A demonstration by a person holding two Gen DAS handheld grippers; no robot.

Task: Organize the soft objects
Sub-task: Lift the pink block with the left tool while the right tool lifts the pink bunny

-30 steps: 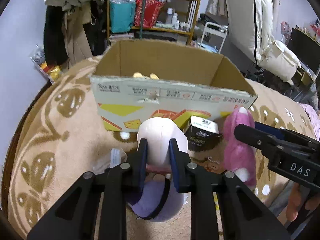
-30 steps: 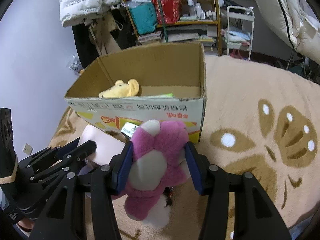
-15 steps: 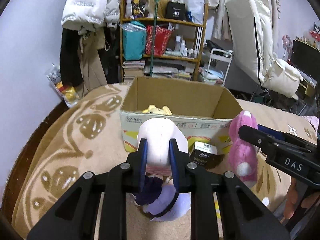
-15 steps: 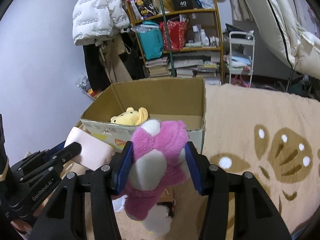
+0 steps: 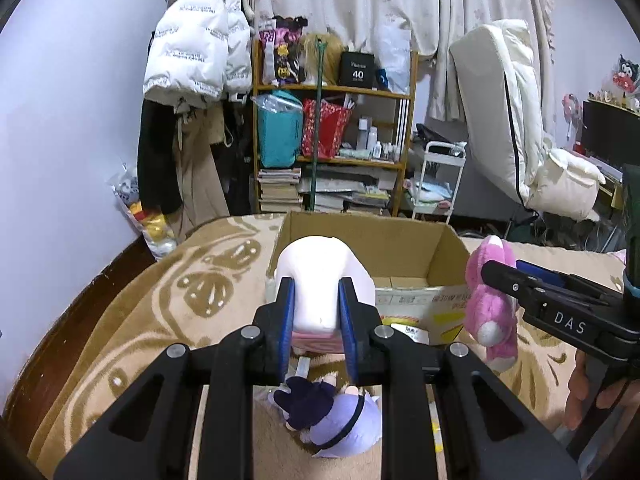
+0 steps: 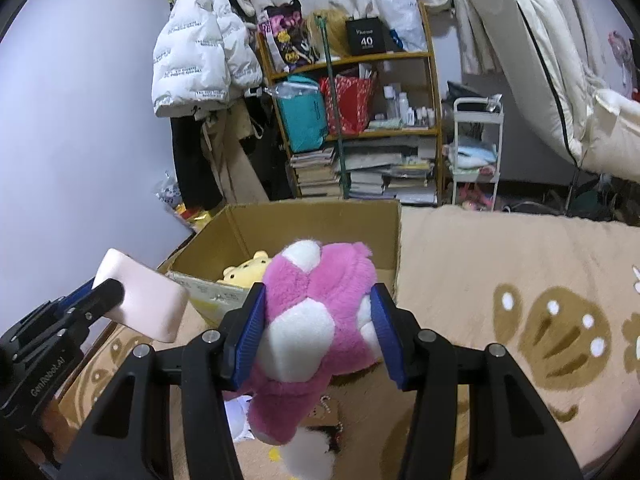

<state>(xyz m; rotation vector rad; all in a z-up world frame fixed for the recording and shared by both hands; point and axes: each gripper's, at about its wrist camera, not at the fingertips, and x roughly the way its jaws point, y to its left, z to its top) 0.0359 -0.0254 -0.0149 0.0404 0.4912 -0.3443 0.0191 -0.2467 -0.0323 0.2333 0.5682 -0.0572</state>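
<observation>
Two grippers [image 5: 316, 312] [image 6: 318, 332], two gripped plush toys [image 5: 320, 280] [image 6: 316, 312], one box [image 6: 320, 224].

A lived-in bedroom at home: beside the cluttered wooden shelf [image 5: 332, 128] hang a white puffer jacket [image 5: 196, 40] and curtains [image 5: 360, 0], with stacked books [image 6: 316, 172] beneath.

"DAS" on right tool [image 5: 496, 276]; "40" on black box [image 5: 357, 69]; "GenRobot.AI", probably, on left tool [image 6: 110, 294].

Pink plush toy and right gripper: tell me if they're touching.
Touching. The right wrist view shows the right gripper with both blue pads pressed into the pink plush toy, held above the blanket.
</observation>
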